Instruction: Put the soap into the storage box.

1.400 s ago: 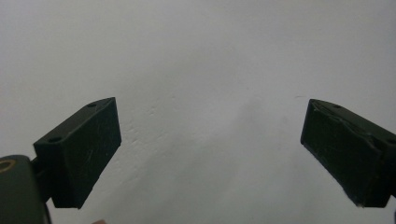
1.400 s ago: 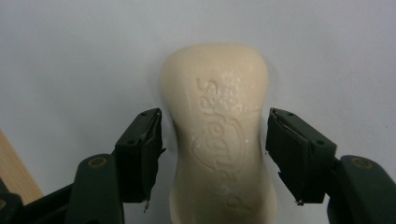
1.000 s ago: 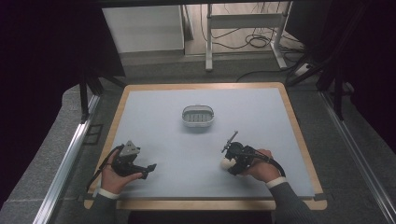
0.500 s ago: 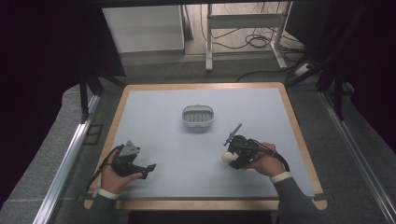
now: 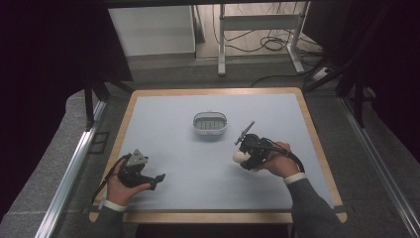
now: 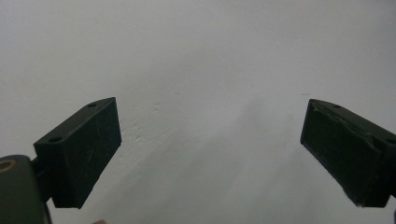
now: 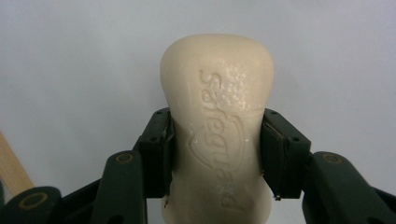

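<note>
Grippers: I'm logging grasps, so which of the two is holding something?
The right gripper: its jaws clamp the sides of a cream embossed soap bar. The left gripper has its jaws wide apart over the bare pale grey table mat.

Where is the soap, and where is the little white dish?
soap (image 7: 217,135): right gripper view, on its embossed face, between the jaws.
white dish (image 5: 210,124): high view, on its slotted inside, mid-table.

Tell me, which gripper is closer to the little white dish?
Right. The right gripper sits just right of and below the dish; the left gripper is far off, lower left.
</note>
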The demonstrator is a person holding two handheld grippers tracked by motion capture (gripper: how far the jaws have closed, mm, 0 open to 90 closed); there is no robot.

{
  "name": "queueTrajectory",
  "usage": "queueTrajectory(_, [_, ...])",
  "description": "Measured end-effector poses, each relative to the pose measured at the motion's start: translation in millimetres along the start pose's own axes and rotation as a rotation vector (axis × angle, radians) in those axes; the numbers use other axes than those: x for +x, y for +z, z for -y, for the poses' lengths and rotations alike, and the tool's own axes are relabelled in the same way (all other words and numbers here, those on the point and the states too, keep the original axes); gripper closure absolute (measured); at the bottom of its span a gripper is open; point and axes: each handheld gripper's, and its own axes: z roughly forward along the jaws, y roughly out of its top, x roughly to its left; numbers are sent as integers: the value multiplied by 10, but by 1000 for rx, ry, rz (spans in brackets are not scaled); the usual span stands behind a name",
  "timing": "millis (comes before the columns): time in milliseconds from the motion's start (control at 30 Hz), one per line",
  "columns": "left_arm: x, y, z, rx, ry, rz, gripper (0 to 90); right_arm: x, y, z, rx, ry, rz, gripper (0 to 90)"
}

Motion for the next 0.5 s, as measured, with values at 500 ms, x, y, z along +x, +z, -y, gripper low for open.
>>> queueTrajectory(500, [1, 0, 1, -2, -1, 2, 57, -185, -50, -188, -37, 11, 19, 497])
